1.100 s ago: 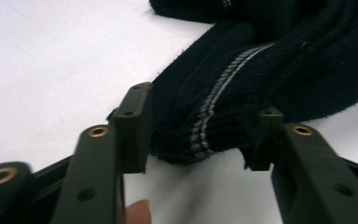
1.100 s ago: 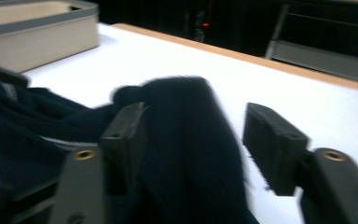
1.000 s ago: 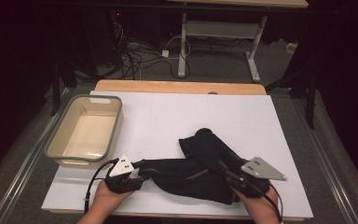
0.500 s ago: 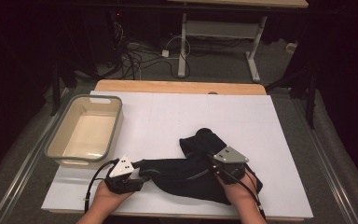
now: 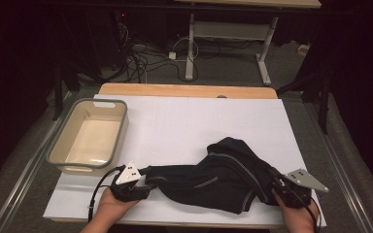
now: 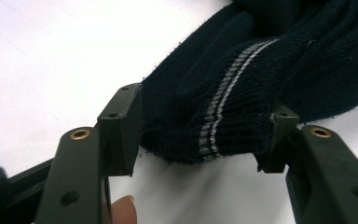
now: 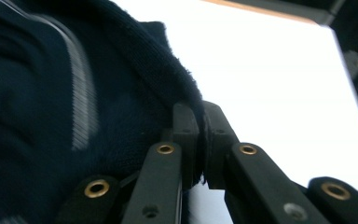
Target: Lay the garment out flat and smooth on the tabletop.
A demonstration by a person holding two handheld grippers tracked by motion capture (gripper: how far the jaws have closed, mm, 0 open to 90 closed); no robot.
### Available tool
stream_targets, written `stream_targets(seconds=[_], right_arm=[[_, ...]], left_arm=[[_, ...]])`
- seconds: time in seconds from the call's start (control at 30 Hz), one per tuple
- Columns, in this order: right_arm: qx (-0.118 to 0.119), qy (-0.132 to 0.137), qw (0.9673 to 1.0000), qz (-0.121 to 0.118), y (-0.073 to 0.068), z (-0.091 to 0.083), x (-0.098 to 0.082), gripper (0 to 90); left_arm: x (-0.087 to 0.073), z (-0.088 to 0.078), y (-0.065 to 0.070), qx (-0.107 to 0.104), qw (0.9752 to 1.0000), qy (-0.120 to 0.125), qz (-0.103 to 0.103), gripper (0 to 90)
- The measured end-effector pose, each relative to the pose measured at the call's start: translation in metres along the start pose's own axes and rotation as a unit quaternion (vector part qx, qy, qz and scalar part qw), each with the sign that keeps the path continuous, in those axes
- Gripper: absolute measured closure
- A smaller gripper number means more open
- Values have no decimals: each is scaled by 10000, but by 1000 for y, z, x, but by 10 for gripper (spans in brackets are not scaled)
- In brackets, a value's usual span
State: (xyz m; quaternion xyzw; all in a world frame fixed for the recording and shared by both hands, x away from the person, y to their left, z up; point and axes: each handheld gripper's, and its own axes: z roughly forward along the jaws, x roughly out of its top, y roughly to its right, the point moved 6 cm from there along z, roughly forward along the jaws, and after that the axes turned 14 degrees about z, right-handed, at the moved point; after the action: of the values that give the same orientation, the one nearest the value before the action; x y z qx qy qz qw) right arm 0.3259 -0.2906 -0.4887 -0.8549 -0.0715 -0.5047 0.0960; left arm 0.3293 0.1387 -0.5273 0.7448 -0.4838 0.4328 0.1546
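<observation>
On my worktop [image 5: 184,121] a white sheet covers most of the surface, a strip of bare wood showing along the far edge. Toward the left sits a grey-rimmed tub [image 5: 88,137] — cream inside, nothing in it. Beyond, on the floor — tangled cables [image 5: 141,58] and a white desk frame [image 5: 228,43].

A dark navy knitted garment [image 5: 223,177] carries pale grey stripes: in the left gripper view a narrow double grey line [image 6: 223,100] runs down the ribbed navy knit to its hem, and in the high view thin light lines cross the folds. The counter's flat white sheet [image 5: 184,126] is plain, without pattern, and a strip of light tan wood [image 5: 187,90] shows along its far edge. The rectangular plastic bin [image 5: 121,127] has a grey-green rim and a cream inside. The left gripper [image 6: 200,135] is matt black with brass-coloured rivets; the right gripper [image 7: 200,140] is the same black with brass rivets. Each bears a pale grey three-cornered plate.
</observation>
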Motion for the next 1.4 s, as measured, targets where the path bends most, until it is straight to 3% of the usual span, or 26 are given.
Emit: stream_targets(seconds=[0.27,0.4,0.47,0.53,0.63,0.77,0.97,1.17,1.27,1.33,1.4], right_arm=[[-458,17,9982,396,58,-30,-20,874],[-542,-52,9971,533,71,-34,-28,872],[-455,-107,9974,540,66,-32,-30,838],[-366,-56,9979,532,60,-33,-28,735],[-144,68,9983,567,51,-37,-22,646],[58,201,9985,505,38,-42,-15,617],[338,277,9986,305,13,-43,-7,617],[544,267,9982,49,-13,-43,-4,617],[649,281,9975,-25,-24,-43,-3,617],[701,254,9971,-133,-30,-42,-4,616],[737,215,9968,-203,-34,-41,-6,617]], left_arm=[[0,0,0,29,10000,7,8,417],[0,-2,-1,21,10000,63,-38,416],[1,-4,0,30,9998,167,-82,404],[5,-9,3,-142,9992,294,-233,362],[15,-19,7,-161,9982,538,-213,299],[28,-25,17,-312,9954,870,-247,289],[49,-12,38,-525,9943,922,71,317],[100,12,56,-658,9913,1059,432,450],[117,40,58,-748,9929,824,418,473],[117,61,60,-846,9946,460,387,492],[112,74,64,-993,9943,122,363,525]])
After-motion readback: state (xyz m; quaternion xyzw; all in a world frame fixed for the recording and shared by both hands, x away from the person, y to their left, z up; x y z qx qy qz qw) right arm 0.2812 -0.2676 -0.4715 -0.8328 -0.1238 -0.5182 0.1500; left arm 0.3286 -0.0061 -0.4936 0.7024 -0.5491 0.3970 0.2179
